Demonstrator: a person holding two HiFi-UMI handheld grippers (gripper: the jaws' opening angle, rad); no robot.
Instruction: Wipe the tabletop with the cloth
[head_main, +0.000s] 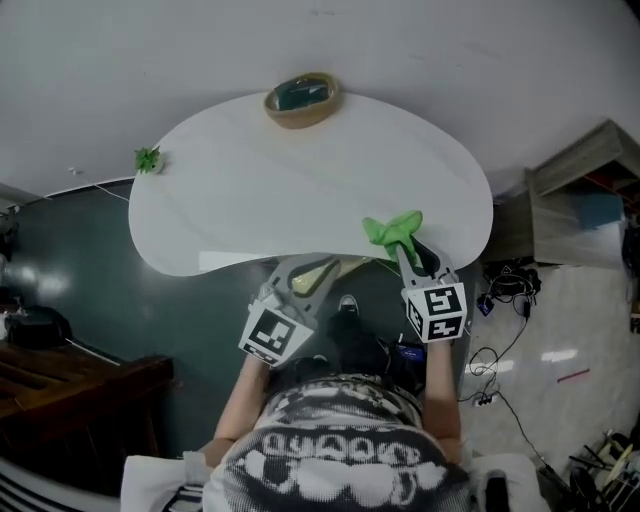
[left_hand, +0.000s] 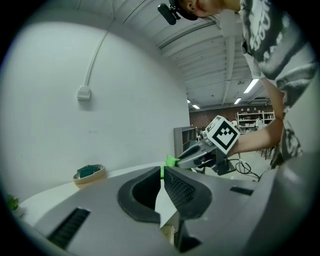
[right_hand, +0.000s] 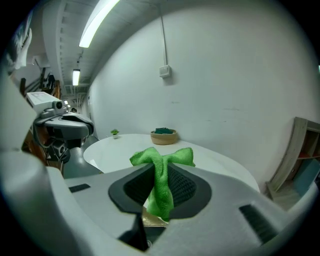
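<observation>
A bright green cloth (head_main: 393, 230) is pinched in my right gripper (head_main: 404, 252), bunched and sticking out past the jaws over the near right edge of the white bean-shaped tabletop (head_main: 250, 200). In the right gripper view the cloth (right_hand: 161, 175) hangs between the shut jaws of the right gripper (right_hand: 159, 176). My left gripper (head_main: 312, 272) sits at the table's near edge, jaws shut with nothing between them. In the left gripper view the left gripper (left_hand: 162, 175) points across the table, with the right gripper (left_hand: 200, 154) and a bit of green cloth (left_hand: 171, 161) beyond it.
A woven basket (head_main: 302, 98) with something dark green inside stands at the table's far edge. A small green plant (head_main: 148, 158) sits at the far left rim. Dark floor lies to the left, cables (head_main: 500, 290) and a shelf unit (head_main: 580, 200) to the right.
</observation>
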